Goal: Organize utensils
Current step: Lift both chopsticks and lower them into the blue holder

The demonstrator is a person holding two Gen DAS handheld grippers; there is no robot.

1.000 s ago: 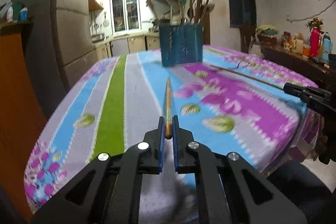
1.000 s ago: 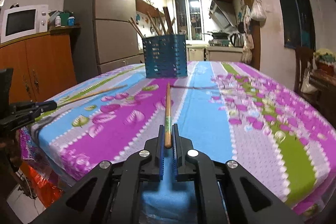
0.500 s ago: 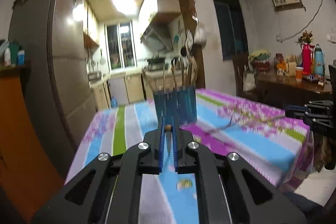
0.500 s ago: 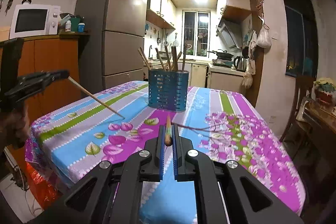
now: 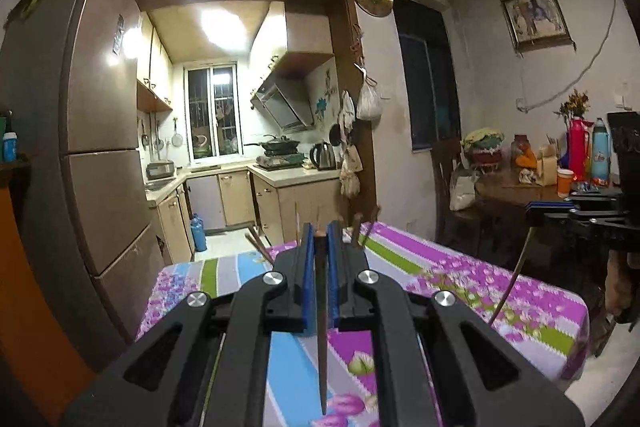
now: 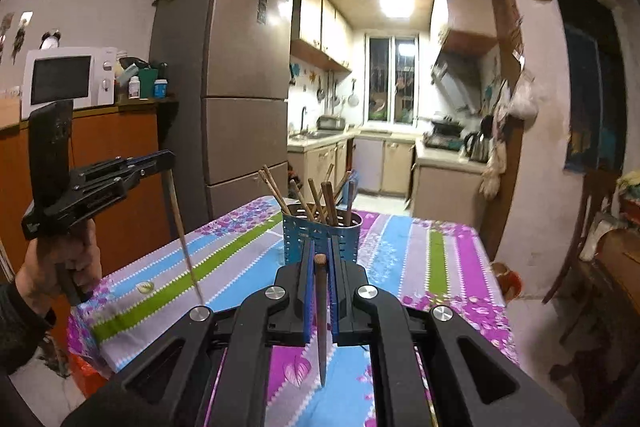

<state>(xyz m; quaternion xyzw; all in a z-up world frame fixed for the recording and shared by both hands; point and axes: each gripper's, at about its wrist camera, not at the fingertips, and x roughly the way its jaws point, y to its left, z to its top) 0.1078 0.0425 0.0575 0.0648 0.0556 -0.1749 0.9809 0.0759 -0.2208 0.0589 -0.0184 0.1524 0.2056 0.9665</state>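
My left gripper [image 5: 320, 231] is shut on a brown chopstick [image 5: 321, 327] that hangs point down over the table. My right gripper [image 6: 320, 247] is shut on a second chopstick [image 6: 321, 315], also hanging steeply. The blue perforated holder [image 6: 298, 241], with several chopsticks standing in it, sits on the table just beyond the right gripper. In the left wrist view the holder is hidden behind the fingers and only chopstick tops [image 5: 256, 246] show. The left gripper [image 6: 168, 158] appears at the left of the right wrist view with its chopstick [image 6: 184, 239]. The right gripper [image 5: 534, 214] shows at the right of the left wrist view.
The table [image 6: 440, 267] wears a striped floral cloth. A tall fridge [image 6: 240, 87] and an orange cabinet [image 6: 112, 155] with a microwave [image 6: 64, 77] stand left. A dark side table [image 5: 520, 191] with bottles and a chair [image 5: 448, 187] stand right. A hand [image 6: 60, 267] holds the left gripper.
Both grippers have risen well above the table with their chopsticks. The chopsticks, which pointed forward along the cloth, now hang point down. The holder now sits lower in both views.
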